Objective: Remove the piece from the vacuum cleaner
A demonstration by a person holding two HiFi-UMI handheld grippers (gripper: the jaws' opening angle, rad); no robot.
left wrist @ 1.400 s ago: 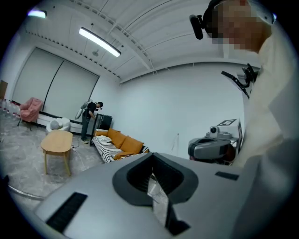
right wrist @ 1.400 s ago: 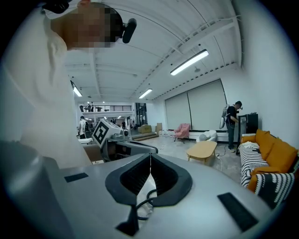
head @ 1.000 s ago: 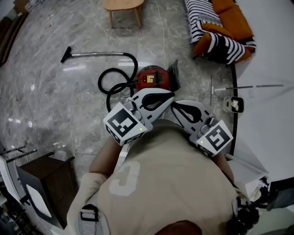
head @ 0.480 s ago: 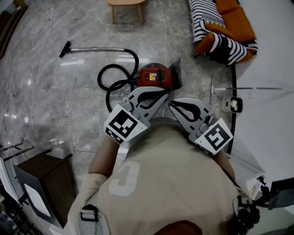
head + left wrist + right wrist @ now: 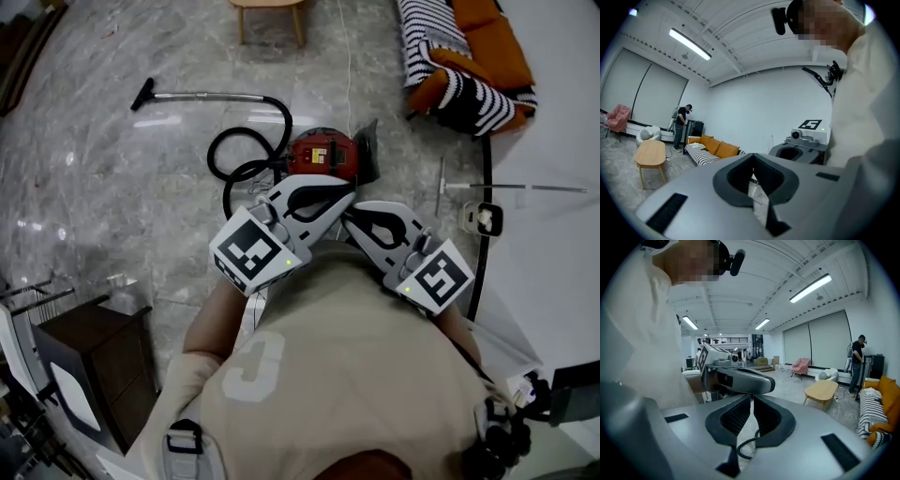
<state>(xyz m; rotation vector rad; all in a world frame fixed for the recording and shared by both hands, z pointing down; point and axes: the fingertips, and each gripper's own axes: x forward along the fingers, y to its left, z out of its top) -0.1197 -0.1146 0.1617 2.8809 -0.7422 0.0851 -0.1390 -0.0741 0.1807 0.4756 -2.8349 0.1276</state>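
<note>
The red vacuum cleaner (image 5: 323, 155) sits on the marble floor ahead of me. Its black hose (image 5: 234, 159) coils to its left and runs to a metal wand (image 5: 202, 95) ending in a floor nozzle (image 5: 142, 94). A dark piece (image 5: 368, 150) stands against the vacuum's right side. Both grippers are held close to my chest, well above the vacuum and touching nothing. The left gripper (image 5: 345, 197) (image 5: 753, 155) is shut and empty. The right gripper (image 5: 349, 217) (image 5: 752, 395) is also shut and empty, its tip just beside the left one.
A wooden table (image 5: 269, 6) stands beyond the vacuum. A sofa (image 5: 469, 56) with striped and orange cushions is at the far right. A dark cabinet (image 5: 94, 366) stands near left. A white raised floor (image 5: 544, 141), a rod (image 5: 511, 187) and a small white device (image 5: 483, 217) lie to the right.
The head view has shifted slightly, so the vacuum sits a little further right in the frame. Both grippers stay shut, close together in front of my chest.
</note>
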